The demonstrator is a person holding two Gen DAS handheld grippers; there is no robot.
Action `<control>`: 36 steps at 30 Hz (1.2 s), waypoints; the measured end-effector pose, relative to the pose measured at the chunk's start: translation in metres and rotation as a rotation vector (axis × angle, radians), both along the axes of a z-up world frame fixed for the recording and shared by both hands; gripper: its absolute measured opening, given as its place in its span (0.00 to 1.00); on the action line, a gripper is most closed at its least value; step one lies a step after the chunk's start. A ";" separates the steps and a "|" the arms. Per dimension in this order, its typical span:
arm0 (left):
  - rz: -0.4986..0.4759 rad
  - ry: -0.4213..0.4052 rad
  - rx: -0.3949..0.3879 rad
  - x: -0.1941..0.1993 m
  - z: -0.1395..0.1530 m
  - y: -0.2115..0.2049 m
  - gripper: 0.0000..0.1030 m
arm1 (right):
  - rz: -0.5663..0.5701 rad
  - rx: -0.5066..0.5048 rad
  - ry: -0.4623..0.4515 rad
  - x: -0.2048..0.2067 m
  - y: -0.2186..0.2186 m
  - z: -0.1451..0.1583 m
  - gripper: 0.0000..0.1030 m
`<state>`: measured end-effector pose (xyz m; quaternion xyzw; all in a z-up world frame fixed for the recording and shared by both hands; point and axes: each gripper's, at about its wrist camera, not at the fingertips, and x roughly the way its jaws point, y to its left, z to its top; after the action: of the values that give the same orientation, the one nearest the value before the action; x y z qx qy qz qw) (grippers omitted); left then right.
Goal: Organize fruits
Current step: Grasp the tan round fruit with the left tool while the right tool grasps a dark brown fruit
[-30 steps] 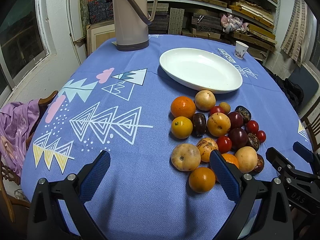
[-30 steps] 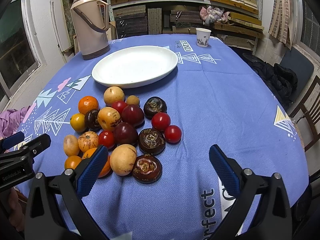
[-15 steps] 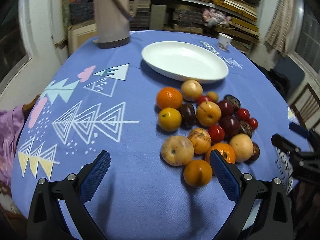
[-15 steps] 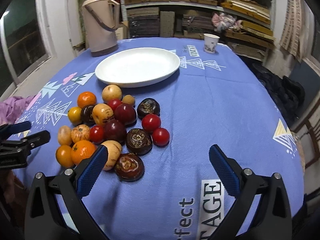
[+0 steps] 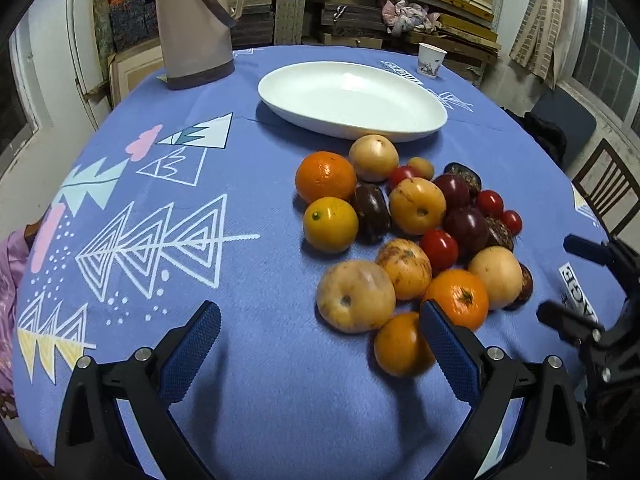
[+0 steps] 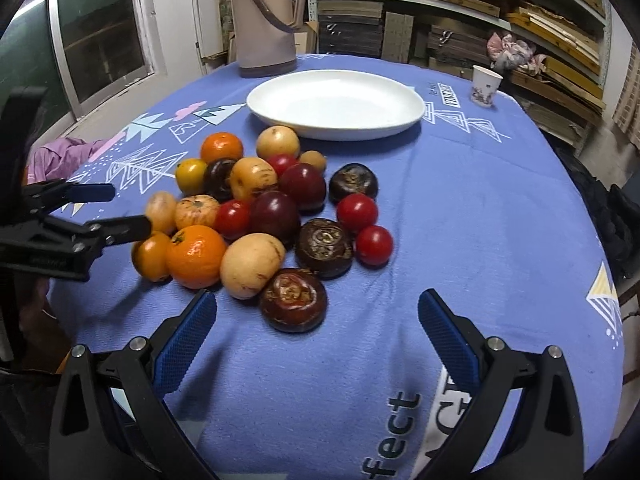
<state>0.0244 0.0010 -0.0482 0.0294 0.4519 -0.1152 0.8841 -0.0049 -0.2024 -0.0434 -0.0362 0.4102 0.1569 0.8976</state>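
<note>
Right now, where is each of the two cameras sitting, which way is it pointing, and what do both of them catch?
Left wrist: rides the open left gripper, low over the near-left table edge, facing the fruit pile and white plate; the right gripper shows at right.
Right wrist: rides the open right gripper, nearer the pile's right side, facing the same plate; the left gripper enters from the left.
Shared: pile, plate, thermos, paper cup, blue tablecloth.
</note>
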 end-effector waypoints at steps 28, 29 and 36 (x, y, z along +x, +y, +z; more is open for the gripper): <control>-0.108 0.030 -0.032 0.031 -0.020 -0.002 0.44 | 0.156 -0.110 0.106 0.024 0.019 -0.029 0.58; -0.111 0.029 -0.034 0.031 -0.020 -0.002 0.44 | 0.161 -0.105 0.111 0.025 0.020 -0.029 0.58; -0.112 0.027 -0.038 0.031 -0.020 -0.002 0.44 | 0.186 -0.081 0.121 0.025 0.026 -0.027 0.41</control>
<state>0.0555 -0.0014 -0.0682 0.0363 0.4590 -0.1736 0.8705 0.0204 -0.1765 -0.0699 -0.1005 0.4646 0.2247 0.8506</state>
